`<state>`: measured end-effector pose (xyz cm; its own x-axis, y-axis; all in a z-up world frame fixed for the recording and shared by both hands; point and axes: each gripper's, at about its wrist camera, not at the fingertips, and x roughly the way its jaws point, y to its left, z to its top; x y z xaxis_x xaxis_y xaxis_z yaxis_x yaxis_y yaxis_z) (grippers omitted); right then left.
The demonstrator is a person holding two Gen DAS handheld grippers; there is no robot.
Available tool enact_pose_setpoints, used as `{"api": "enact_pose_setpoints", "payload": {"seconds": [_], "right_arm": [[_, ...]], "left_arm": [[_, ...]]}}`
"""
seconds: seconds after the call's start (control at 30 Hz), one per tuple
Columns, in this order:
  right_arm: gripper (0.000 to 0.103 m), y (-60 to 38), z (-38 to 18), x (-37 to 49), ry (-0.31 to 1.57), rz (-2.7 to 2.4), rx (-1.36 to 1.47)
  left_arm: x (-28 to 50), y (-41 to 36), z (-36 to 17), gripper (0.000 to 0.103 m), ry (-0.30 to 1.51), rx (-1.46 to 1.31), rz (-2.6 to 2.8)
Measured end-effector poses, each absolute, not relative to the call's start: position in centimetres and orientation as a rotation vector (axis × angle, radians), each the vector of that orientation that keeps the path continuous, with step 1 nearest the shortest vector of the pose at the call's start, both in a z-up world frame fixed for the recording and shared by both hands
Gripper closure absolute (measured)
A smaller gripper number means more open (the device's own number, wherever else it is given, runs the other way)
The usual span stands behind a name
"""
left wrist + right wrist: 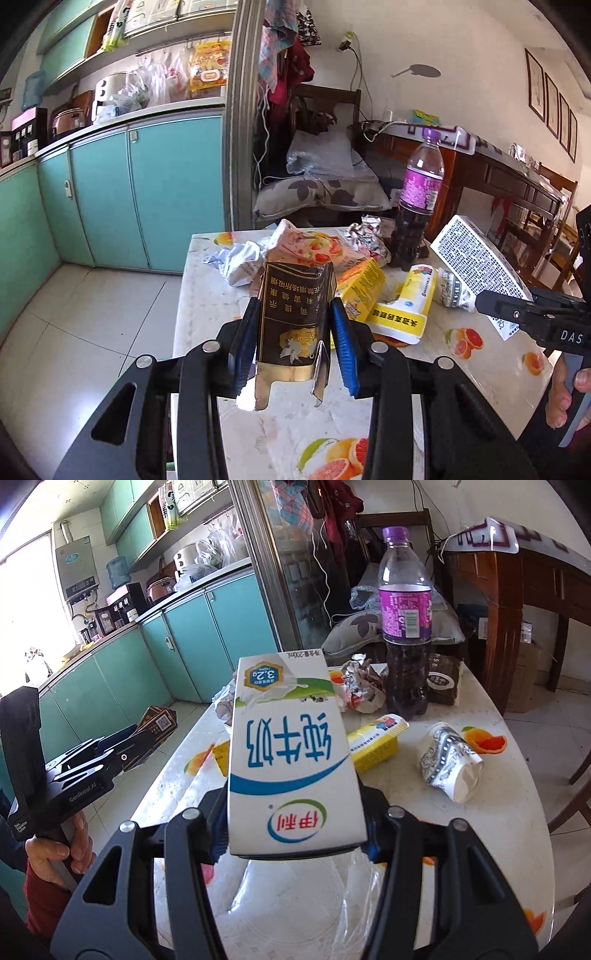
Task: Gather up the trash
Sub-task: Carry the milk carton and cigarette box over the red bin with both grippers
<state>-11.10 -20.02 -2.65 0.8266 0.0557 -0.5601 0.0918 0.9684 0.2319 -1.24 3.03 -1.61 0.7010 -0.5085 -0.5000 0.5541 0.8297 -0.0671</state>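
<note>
Blue-padded fingers (341,332) of the left gripper (295,328) clamp a flattened dark cigarette pack (291,325), held above the table (491,369). The right gripper (291,834) pinches a white milk carton (291,760) between its fingers, also clear of the table. Beyond them on the fruit-print tablecloth lie a yellow box (375,747), a crumpled paper cup (448,762), foil wrappers (369,236) and a purple-labelled bottle (406,624), standing upright.
</note>
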Motion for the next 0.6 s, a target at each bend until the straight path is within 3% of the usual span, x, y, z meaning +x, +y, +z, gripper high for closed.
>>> {"api": "enact_pose_setpoints", "payload": {"seconds": [0.6], "right_arm": [[0.051,-13.2,-1.1,-4.9,0.572,0.157,0.215]], "left_arm": [[1.7,8.2,-1.8,0.067,0.533,0.011,-0.457]]}}
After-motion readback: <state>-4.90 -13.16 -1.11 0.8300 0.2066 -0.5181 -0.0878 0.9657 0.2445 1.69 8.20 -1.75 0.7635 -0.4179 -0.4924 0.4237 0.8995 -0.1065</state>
